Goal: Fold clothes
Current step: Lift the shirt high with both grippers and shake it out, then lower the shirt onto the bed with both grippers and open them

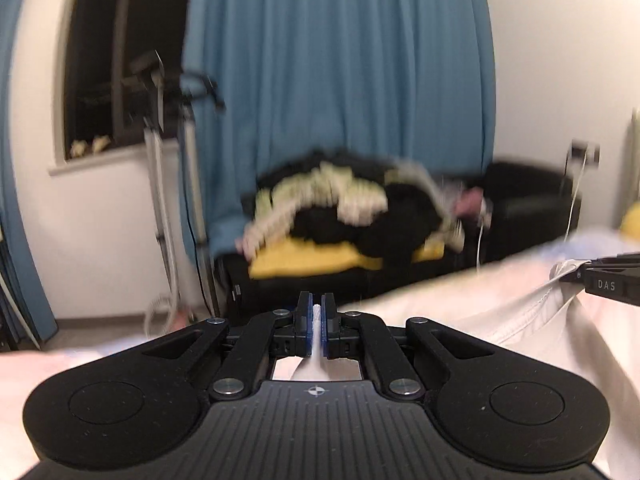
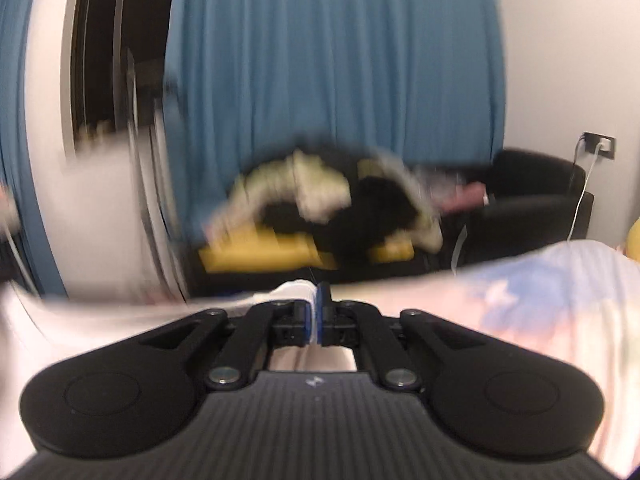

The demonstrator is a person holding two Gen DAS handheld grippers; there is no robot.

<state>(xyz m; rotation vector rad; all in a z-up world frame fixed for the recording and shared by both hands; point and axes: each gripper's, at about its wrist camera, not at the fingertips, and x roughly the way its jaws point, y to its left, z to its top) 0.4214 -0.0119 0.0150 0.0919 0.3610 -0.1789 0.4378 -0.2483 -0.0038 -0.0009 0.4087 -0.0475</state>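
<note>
The left gripper [image 1: 316, 310] and right gripper [image 2: 316, 300] each pinch an edge of a white garment [image 1: 500, 304], jaws pressed together on the cloth, which stretches between them above a pale bed [image 2: 560, 280]. Beyond, a heap of clothes [image 1: 340, 204] lies on a black sofa [image 1: 532, 208] before blue curtains [image 1: 340, 60].
</note>
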